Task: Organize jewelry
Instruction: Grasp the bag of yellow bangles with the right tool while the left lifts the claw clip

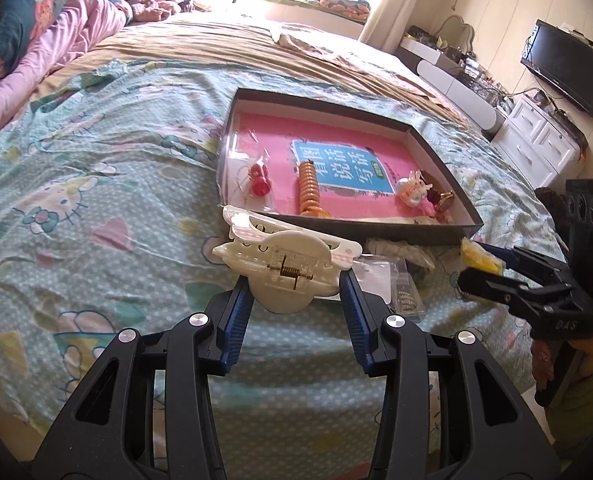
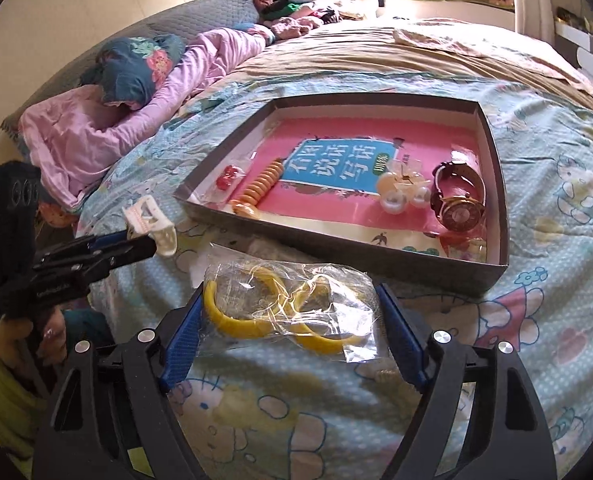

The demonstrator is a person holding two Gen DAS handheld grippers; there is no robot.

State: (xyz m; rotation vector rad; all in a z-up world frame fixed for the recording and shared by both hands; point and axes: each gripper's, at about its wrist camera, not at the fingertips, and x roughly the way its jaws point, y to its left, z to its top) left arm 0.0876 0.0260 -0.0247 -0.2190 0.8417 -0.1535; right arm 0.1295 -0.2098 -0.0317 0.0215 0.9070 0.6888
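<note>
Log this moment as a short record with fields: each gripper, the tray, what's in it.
left gripper: shut on white hair claw clip, lifted above the bedsheet
right gripper: around clear bag of yellow hoops; pad contact unclear
tray: open, on the bed, beyond both grippers
tray contents: watch, pearl clip, orange coil, red item

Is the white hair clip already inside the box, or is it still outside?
Outside. The white hair clip is held between the jaws of the left gripper, in front of the near wall of the box, above the bedsheet.
</note>
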